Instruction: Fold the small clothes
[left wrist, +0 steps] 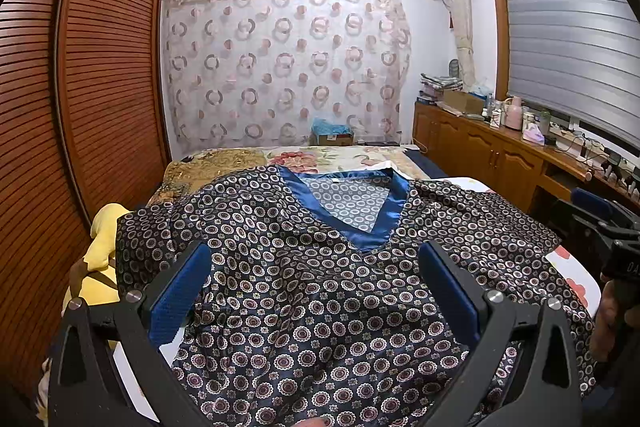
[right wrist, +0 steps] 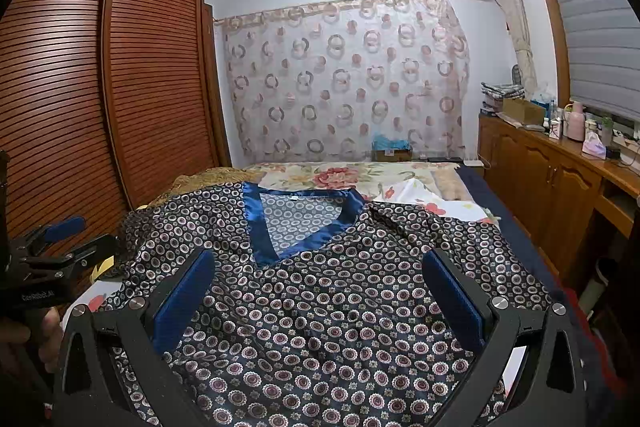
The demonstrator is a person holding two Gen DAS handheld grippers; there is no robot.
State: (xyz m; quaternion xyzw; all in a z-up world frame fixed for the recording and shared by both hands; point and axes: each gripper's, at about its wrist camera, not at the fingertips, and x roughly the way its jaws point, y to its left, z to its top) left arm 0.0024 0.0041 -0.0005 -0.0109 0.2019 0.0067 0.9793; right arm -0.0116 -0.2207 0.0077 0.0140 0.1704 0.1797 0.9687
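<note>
From the left wrist camera, the left tool (left wrist: 316, 287) stood with its two blue-padded fingers spread wide and nothing between them, poised over the patterned shirt (left wrist: 320, 307). The shirt, dark with small ring motifs and a blue V-neck collar (left wrist: 352, 227), lay spread face up across the bed (left wrist: 340, 157), its neck toward twelve o'clock and its sleeves reaching out toward nine and three. A yellow cloth (left wrist: 100, 251) sat at nine o'clock, beside the left sleeve. At three o'clock the right tool (left wrist: 604, 223) showed at the frame's edge, off the shirt's right sleeve. A louvred wardrobe (left wrist: 80, 87) filled the ten o'clock side, and a circle-print curtain (left wrist: 280, 67) hung at twelve.

From the right wrist camera, the right tool (right wrist: 318, 291) was likewise fully open and gripped nothing, its fingers over the shirt's chest (right wrist: 320, 327). The collar (right wrist: 296, 239) lay at twelve o'clock. The left tool (right wrist: 60, 235) appeared at nine o'clock near the shirt's left sleeve, also open. A wooden cabinet (right wrist: 540, 187) with clutter on its top ran along the two o'clock side.
</note>
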